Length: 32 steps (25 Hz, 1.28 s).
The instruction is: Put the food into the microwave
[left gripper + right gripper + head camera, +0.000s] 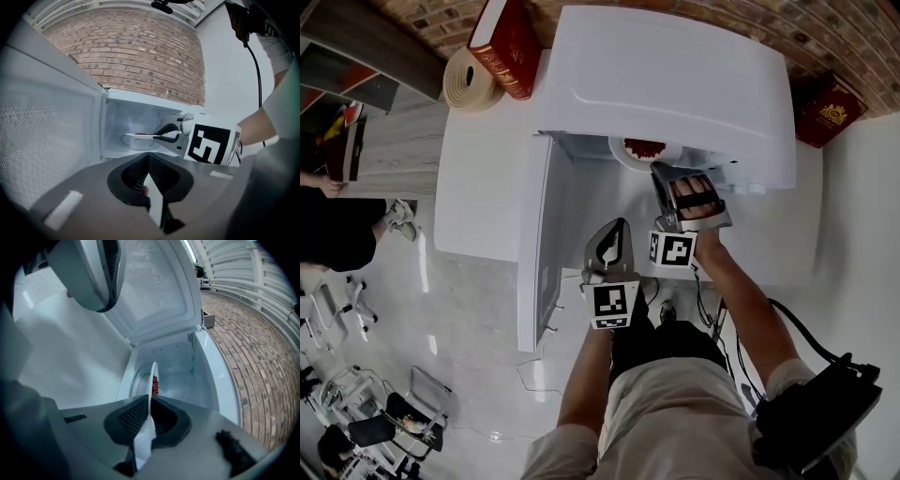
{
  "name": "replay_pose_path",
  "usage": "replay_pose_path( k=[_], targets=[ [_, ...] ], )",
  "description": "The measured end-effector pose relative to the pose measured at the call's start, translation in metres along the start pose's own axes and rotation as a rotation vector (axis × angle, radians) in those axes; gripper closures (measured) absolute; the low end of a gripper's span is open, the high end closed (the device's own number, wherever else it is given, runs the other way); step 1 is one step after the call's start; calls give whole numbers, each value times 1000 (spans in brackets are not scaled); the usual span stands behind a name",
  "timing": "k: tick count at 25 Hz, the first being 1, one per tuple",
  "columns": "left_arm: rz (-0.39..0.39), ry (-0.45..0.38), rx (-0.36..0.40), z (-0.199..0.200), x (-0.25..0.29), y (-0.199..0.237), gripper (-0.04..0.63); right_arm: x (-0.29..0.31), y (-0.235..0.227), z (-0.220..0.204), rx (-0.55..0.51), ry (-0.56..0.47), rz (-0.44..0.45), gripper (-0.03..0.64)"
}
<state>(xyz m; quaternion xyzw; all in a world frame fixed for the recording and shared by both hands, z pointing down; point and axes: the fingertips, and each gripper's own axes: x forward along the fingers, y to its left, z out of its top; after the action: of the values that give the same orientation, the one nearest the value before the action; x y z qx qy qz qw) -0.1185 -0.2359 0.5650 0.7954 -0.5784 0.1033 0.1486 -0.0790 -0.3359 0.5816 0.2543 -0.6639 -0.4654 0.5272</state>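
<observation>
A white plate (644,150) with red food (154,384) on it is pinched at its rim by my right gripper (661,174), which is shut on it. The plate (140,137) hangs just inside the open white microwave (675,75), above the glass turntable (137,380). The microwave door (539,244) swings out to the left. My left gripper (614,227) hangs in front of the opening, beside the right one and apart from the plate. Its jaws stand together with nothing between them (149,157).
The microwave stands on a white table (478,187) against a brick wall. A red book (508,42) and a beige roll (469,80) lie at its left, another red book (830,108) at its right. A person (328,225) and chairs are at far left.
</observation>
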Motion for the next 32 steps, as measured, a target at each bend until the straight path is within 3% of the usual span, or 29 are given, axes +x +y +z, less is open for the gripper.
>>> replay_pose_path(
  k=[13, 32],
  targets=[
    [-24, 47, -34, -19, 26, 15, 589, 44, -6, 0, 39, 43, 8, 595],
    [-42, 97, -67, -33, 35, 20, 589, 90, 0, -9, 14, 100, 52, 595]
  ],
)
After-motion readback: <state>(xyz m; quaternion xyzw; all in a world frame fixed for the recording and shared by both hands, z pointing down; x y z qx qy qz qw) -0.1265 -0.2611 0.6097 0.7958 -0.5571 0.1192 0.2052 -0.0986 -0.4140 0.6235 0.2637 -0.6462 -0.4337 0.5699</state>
